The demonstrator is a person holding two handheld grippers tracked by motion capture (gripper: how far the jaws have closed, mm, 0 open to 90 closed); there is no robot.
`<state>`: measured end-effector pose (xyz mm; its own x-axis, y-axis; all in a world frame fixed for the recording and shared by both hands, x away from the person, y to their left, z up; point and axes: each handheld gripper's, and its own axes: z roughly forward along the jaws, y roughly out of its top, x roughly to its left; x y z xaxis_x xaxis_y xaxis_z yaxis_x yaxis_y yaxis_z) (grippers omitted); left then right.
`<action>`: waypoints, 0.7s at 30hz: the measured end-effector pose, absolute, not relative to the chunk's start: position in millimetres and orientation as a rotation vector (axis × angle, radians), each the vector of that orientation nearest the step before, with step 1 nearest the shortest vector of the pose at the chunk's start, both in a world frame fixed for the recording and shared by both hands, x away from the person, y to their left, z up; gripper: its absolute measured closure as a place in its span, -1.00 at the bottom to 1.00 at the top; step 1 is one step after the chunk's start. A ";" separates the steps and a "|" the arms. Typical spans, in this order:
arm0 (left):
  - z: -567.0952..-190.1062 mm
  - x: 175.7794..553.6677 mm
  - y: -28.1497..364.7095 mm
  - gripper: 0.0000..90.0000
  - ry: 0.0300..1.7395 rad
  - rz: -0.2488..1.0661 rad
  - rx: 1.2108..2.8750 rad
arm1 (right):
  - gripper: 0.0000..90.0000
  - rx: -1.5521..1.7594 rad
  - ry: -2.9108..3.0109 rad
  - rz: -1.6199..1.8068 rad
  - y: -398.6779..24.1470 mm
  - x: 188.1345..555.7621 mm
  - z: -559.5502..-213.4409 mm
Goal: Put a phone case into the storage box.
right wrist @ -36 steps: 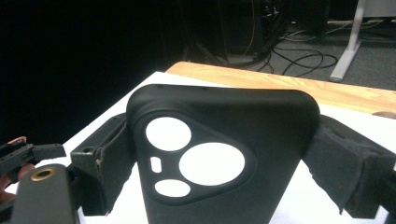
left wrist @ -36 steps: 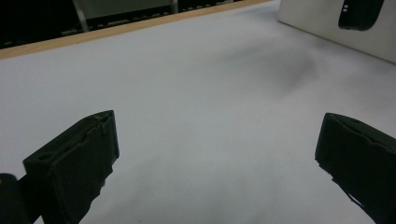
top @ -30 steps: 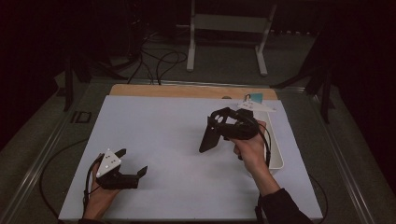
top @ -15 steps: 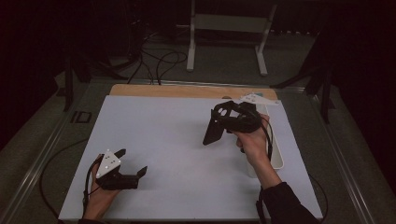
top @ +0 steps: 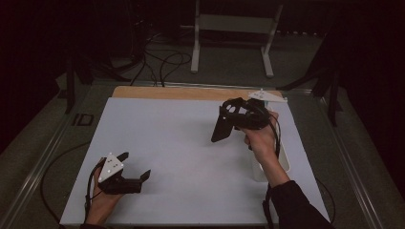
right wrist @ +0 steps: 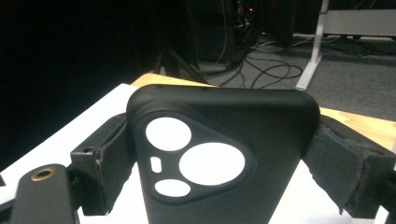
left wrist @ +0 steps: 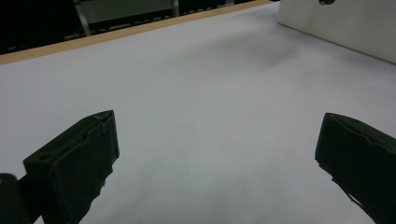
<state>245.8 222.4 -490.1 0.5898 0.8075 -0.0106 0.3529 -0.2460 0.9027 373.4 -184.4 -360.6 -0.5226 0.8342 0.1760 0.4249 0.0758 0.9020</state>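
R gripper [top: 224,129] held up over the R half of the counter [top: 191,143], jaws clamped on a black phone case [top: 222,128]. In the high view the case hangs tilted from the jaws, lower end pointing down-left toward the white sheet, clear of the surface. R gripper view: case [right wrist: 224,158] sits between the two padded jaws, gripped by its side edges, back face toward the cam; camera cut-outs visible (two round, one oval, one small slot), white sheet showing through them. R hand [top: 260,140] wraps the gripper body; grey plate [top: 267,96] on top of it, toward the far edge.

L gripper [top: 136,171] low at the near-L corner of the counter, hand [top: 102,202] behind it, grey plate [top: 111,167] on top. Jaws wide apart, nothing between them. L gripper view: both jaws frame bare white sheet; can't tell whether they touch the surface.

White box [top: 282,162] at the R edge of the counter, just under the R forearm; its wall [left wrist: 345,23] shows top-R in the L gripper view. Wooden strip [top: 191,93] runs along the far edge of the counter. Cables [top: 162,62] on the floor beyond. The two grippers are well apart.
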 end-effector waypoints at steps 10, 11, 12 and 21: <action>-490.5 245.7 221.7 -0.99 0.941 0.583 1.838 | -0.69 1.237 1.958 1.381 -188.3 386.1 -358.6; -490.5 245.7 221.7 -0.99 0.941 0.583 1.838 | -0.69 1.237 1.958 1.381 -188.3 386.1 -358.6; -490.6 245.7 221.7 -1.00 0.940 0.583 1.839 | -0.69 1.240 1.956 1.377 -188.8 388.3 -358.3; -490.7 245.6 221.5 -0.99 0.941 0.585 1.841 | -0.69 1.246 1.938 1.371 -191.2 394.5 -355.2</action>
<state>245.6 221.5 -490.7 0.5889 0.8082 -0.0065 0.3520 -0.2493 0.9022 394.5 -191.2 -355.2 -0.4864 0.8641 0.1293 0.4094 0.0946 0.9074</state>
